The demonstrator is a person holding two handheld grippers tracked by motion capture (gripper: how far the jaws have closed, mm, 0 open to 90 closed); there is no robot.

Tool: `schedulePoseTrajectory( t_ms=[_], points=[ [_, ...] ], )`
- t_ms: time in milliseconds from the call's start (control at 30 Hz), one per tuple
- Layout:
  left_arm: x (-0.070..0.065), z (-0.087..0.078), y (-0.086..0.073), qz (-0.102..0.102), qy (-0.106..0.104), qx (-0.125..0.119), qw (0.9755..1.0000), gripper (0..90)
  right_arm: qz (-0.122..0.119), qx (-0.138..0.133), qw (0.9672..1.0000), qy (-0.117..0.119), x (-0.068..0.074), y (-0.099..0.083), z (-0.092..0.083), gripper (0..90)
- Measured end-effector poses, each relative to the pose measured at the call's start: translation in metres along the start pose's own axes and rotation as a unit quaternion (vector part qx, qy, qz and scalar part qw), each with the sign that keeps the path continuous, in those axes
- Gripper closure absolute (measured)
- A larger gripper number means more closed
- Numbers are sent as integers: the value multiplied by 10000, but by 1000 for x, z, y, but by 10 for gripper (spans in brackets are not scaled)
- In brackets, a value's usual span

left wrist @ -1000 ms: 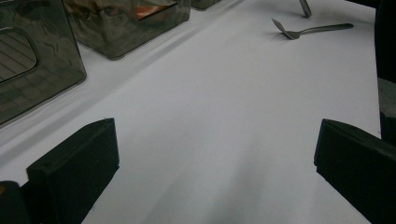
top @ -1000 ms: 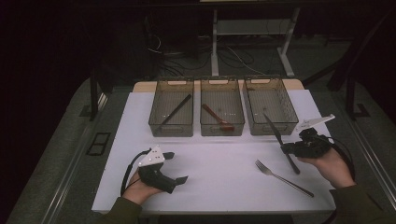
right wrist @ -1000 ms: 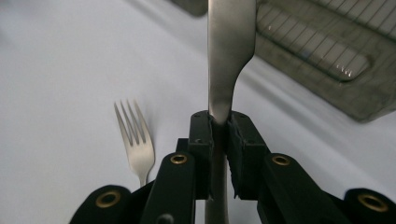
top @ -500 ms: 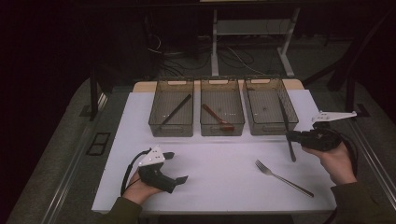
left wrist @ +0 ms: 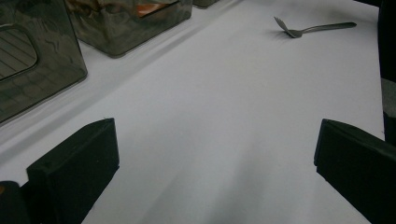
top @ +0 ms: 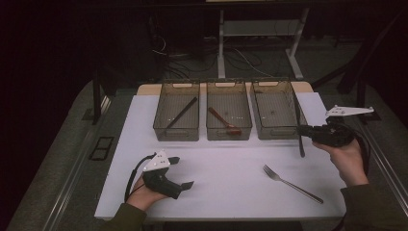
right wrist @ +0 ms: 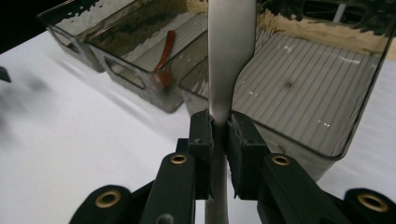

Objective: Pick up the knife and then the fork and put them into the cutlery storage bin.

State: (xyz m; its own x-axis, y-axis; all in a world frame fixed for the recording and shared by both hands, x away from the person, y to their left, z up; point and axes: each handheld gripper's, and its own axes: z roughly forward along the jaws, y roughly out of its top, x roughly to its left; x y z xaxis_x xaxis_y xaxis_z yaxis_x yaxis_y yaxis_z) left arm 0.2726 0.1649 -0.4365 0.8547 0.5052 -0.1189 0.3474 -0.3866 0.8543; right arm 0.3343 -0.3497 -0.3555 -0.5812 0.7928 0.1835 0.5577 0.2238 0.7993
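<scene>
My right gripper [top: 301,130] [right wrist: 219,126] is shut on a silver table knife [top: 299,120] [right wrist: 229,56]. It holds the knife off the table beside the right wall of the right clear bin [top: 274,130], with the blade standing up in front of that bin [right wrist: 299,88]. A fork [top: 291,184] [left wrist: 313,29] lies on the white table top [top: 231,163], near the right front. My left gripper [top: 182,172] [left wrist: 215,158] rests open on the table at the left front, with nothing between its jaws.
Three clear bins stand in a row at the back. The left bin [top: 166,126] holds a black utensil [top: 182,113], the middle bin [top: 229,134] a brown spoon [top: 225,121] [right wrist: 164,60]. The right bin's floor looks bare. Dark floor and cables lie beyond.
My right gripper has lifted the knife off the table and swung it from slanted to nearly upright beside the right bin. The left gripper has stayed put.
</scene>
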Motion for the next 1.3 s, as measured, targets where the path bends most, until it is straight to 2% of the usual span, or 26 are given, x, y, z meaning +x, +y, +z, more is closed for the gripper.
schedulePoseTrajectory(
  t_ms=[433, 667, 967, 1300],
  points=[
    [0, 0, 0, -2, -6, -20, 10000, 0, 18, -435, 9983, -393, -8, 23, 1, 791],
    [1, 0, 0, -25, -20, -24, 10000, 0, 74, -670, 9967, -447, -14, 39, 2, 791],
    [0, 0, 0, -19, -35, -26, 10000, 0, -56, -647, 9957, -659, -23, 64, 15, 791],
    [0, 0, 0, -18, -44, -24, 10000, 0, -4, -289, 9964, -793, -44, 66, 46, 791]
  ],
)
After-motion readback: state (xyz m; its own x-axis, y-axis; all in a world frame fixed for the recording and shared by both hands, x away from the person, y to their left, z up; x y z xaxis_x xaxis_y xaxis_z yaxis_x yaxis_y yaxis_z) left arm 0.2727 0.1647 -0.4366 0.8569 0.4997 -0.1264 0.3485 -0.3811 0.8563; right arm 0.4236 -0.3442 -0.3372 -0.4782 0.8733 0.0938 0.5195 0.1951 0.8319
